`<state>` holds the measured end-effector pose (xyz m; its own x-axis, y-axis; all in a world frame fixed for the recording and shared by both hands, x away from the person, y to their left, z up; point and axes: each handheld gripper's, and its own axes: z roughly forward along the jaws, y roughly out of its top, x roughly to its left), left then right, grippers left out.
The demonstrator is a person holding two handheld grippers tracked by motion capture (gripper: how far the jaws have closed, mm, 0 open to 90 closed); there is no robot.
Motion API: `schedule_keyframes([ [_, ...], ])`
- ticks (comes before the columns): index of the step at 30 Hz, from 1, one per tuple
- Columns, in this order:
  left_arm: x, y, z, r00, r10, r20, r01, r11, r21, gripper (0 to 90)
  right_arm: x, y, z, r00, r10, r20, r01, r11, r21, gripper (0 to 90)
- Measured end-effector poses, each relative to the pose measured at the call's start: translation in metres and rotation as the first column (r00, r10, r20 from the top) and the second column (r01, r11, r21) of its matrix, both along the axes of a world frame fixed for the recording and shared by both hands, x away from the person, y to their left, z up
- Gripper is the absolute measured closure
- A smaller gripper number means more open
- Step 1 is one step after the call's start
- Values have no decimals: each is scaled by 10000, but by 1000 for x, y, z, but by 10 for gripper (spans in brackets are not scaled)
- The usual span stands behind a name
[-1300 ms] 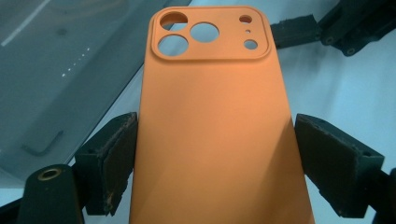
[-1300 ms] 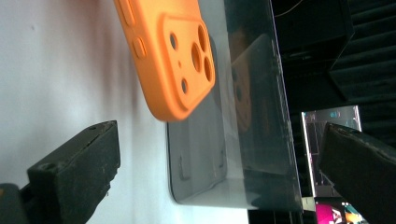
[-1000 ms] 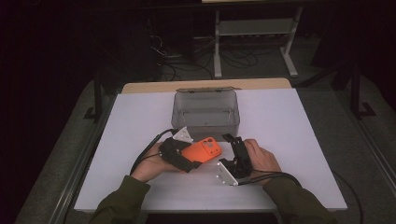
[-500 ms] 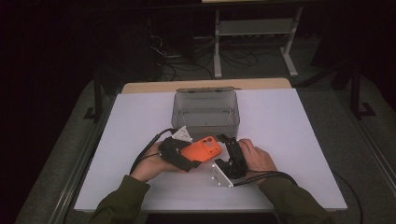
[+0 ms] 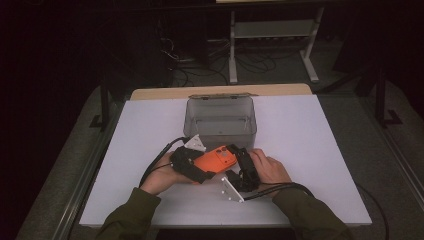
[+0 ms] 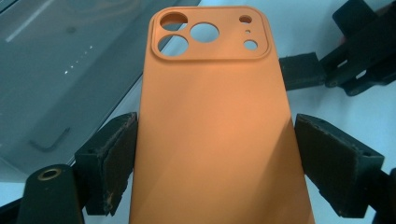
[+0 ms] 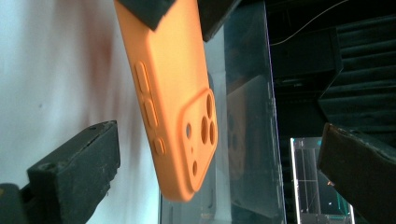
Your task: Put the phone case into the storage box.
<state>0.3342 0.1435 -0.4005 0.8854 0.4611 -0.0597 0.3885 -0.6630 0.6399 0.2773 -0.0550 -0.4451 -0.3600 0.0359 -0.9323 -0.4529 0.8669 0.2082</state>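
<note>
Orange silicone phone case (image 6: 217,126) is what I'm working with right now, so here's the scene from left to right. My left gripper (image 5: 192,162) sits on the left of the white bench (image 5: 320,150), and its jaws are clamped on the two long edges of the case; in the left gripper view both black pads (image 6: 112,158) press flat against its sides. That puts the case just above the bench, near the middle of its front half, back side up with the camera cutouts pointing away from my left hand (image 5: 162,176).

Just beyond it stands a clear grey plastic box (image 5: 221,120), close but not touching as far as I can see.

Over on the right, my right gripper (image 7: 219,177) has its jaws spread wide, one on either side of the case's camera end, with clear gaps and nothing gripped.
</note>
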Motion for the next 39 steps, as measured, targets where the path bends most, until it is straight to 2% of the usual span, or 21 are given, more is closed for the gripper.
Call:
schedule_keyframes([
  [10,0,0,1,9999,141,6,-141,9999,-44,160,-1,9,-4,9993,244,273,-244,9997,22,0],
  [18,0,-2,2,9998,177,52,-176,9998,-26,160,-4,13,-8,9972,355,653,-348,9993,-125,0],
  [26,0,-2,2,9997,227,56,-227,9997,-35,160,-5,14,-10,9958,422,814,-417,9991,-82,10],
  [39,0,-2,3,9997,220,44,-220,9997,-55,159,-8,15,-11,9957,418,825,-403,9990,-201,103],
])
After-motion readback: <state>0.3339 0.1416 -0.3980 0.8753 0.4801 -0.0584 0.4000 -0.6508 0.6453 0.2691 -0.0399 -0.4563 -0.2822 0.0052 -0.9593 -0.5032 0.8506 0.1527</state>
